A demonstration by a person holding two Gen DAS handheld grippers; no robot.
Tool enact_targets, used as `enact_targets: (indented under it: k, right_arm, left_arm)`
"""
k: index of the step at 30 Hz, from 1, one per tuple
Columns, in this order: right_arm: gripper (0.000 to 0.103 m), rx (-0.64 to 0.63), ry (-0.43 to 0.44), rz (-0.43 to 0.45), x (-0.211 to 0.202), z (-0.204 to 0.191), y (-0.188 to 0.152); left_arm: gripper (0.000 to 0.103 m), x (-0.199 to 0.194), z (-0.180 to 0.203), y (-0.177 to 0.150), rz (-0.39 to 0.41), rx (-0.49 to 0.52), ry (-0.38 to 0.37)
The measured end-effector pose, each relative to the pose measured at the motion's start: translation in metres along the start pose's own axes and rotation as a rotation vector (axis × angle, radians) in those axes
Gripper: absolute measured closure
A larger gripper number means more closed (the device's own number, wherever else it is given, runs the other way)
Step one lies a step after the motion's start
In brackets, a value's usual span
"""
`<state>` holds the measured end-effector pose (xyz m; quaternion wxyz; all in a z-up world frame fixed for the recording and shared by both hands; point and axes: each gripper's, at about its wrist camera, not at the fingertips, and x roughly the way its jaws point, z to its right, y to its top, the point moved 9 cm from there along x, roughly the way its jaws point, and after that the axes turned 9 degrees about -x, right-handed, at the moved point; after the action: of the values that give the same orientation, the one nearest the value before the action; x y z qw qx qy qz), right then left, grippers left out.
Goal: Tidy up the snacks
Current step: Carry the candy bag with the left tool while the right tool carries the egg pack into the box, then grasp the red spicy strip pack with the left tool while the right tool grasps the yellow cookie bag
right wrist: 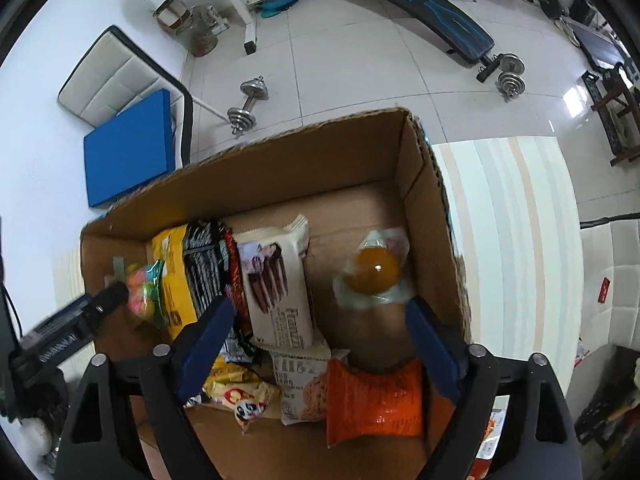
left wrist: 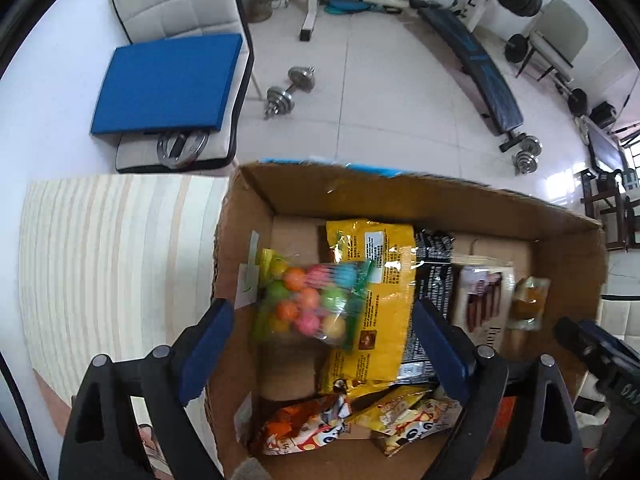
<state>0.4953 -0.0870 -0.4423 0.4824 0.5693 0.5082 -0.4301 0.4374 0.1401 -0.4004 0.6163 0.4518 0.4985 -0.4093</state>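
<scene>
On the striped tabletop, the cardboard box (left wrist: 400, 196) holds snacks: candy-ball bag (left wrist: 308, 300) lies between the spread, empty left gripper (left wrist: 324, 344); jelly cup (right wrist: 374, 272) between the likewise empty right gripper (right wrist: 320, 344).

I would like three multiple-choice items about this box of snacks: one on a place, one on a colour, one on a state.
1. Where does the bag of coloured balls lie?
A. in the cardboard box
B. on the floor
C. on the chair

2. What colour is the big flat packet under it?
A. blue
B. yellow
C. white

3. How does the left gripper stand?
A. shut on the bag
B. open
C. out of view

Answers: 1 A, box walls surround it; 2 B, it is yellow; 3 B, fingers stand apart, clear of the bag.
</scene>
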Motion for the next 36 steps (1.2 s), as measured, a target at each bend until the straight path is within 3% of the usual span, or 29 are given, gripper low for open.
enact_targets:
  k: [5,9,13,18,21,28,35,36]
  right_arm:
    - [0.011,-0.056,-0.001,0.02,-0.017,-0.009,-0.015]
    - [0.011,-0.13,0.005,0.076,-0.038,-0.019,-0.029]
    - [0.011,-0.155,0.019,0.111,-0.062,-0.019,-0.059]
    - [0.011,-0.128,0.024,0.115,-0.083,0.003,-0.12]
    - [0.011,-0.095,0.009,0.087,-0.079,0.024,-0.16]
    - [0.011,-0.036,-0.025,-0.088,-0.006,0.07,-0.23]
    - [0.015,-0.001,0.011,-0.196,0.053,0.084,-0.258]
    - [0.025,0.003,0.016,-0.201,0.056,0.084,-0.26]
  left_arm:
    - [0.012,-0.026,0.014,-0.006,0.046,0.021,-0.07]
    - [0.012,-0.05,0.024,-0.017,0.125,0.101,-0.021]
    - [0.012,-0.076,0.038,-0.048,0.158,0.142,-0.078]
    - [0.012,-0.105,0.047,-0.101,0.229,0.181,-0.121]
    - [0.012,-0.098,0.052,-0.15,0.166,0.208,-0.164]
    - [0.012,-0.042,0.05,-0.237,0.034,0.228,-0.109]
    - [0.012,0.016,0.046,-0.281,-0.096,0.21,-0.04]
    - [0.012,0.019,0.046,-0.282,-0.102,0.206,-0.039]
